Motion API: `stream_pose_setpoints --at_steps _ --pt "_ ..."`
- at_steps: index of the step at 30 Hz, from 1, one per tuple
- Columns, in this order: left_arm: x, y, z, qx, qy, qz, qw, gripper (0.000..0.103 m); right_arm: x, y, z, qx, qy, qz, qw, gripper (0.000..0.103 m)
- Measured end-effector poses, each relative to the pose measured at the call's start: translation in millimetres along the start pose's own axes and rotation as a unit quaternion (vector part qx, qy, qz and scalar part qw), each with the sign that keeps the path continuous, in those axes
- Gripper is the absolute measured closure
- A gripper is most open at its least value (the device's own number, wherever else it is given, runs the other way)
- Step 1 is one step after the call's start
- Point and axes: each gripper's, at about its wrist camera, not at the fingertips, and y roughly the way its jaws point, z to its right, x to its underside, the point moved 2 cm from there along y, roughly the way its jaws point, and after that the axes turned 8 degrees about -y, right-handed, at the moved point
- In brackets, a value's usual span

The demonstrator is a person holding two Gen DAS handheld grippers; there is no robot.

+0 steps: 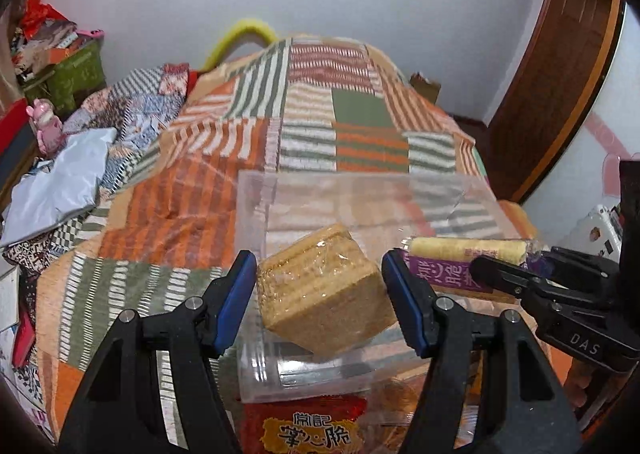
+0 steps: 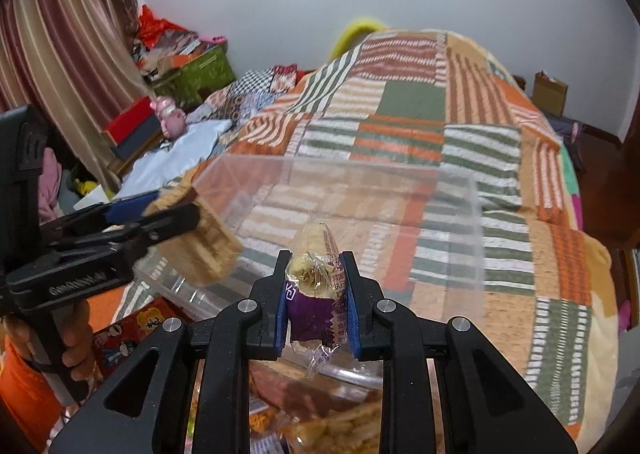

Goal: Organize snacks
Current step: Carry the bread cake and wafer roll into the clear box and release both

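Patchwork bedspread [image 1: 168, 210] under a clear bin [image 1: 360, 190]. Above it, left gripper [image 1: 320, 294] clamps a wafer block [image 1: 320, 290]; right gripper [image 2: 318, 294] pinches a purple-wrapped roll [image 2: 316, 274]. Either snack could slip and miss the bin.

Clear glossy plastic bin [image 2: 460, 206] sits on a coarse woven cloth bedspread [image 1: 168, 190]. Wafer block [image 1: 324, 290], rough biscuit under shiny film, is clamped at 12 o'clock in the left gripper [image 1: 320, 294]. Matt black plastic arms, blue rubbery pads [image 1: 404, 306], bright metal pins. Right gripper [image 2: 316, 290] pinches a crinkly glossy purple-and-clear foil snack wrapper [image 2: 312, 294].
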Motion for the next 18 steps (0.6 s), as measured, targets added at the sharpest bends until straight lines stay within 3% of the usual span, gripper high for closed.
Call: stream_pose_setpoints --at_steps 5,10,15,18 --pt "3.4 13.4 5.4 -0.003 0.011 -0.024 0.9996 0.044 -0.1 10.0 -1.5 0.013 -0.017 -0.017 1.000 0.082" --pt "-0.3 13.9 8.3 -0.010 0.016 -0.024 0.9995 0.044 -3.3 10.8 3.1 0.042 -0.019 -0.019 0.999 0.080" --pt "-0.9 11.4 6.7 -0.019 0.011 -0.026 0.9994 0.043 -6.5 3.2 7.5 0.080 -0.021 -0.006 0.997 0.047" --pt "-1.9 4.3 4.7 -0.018 0.003 -0.024 0.9995 0.041 -8.1 -10.6 6.2 0.095 -0.030 0.007 0.995 0.041"
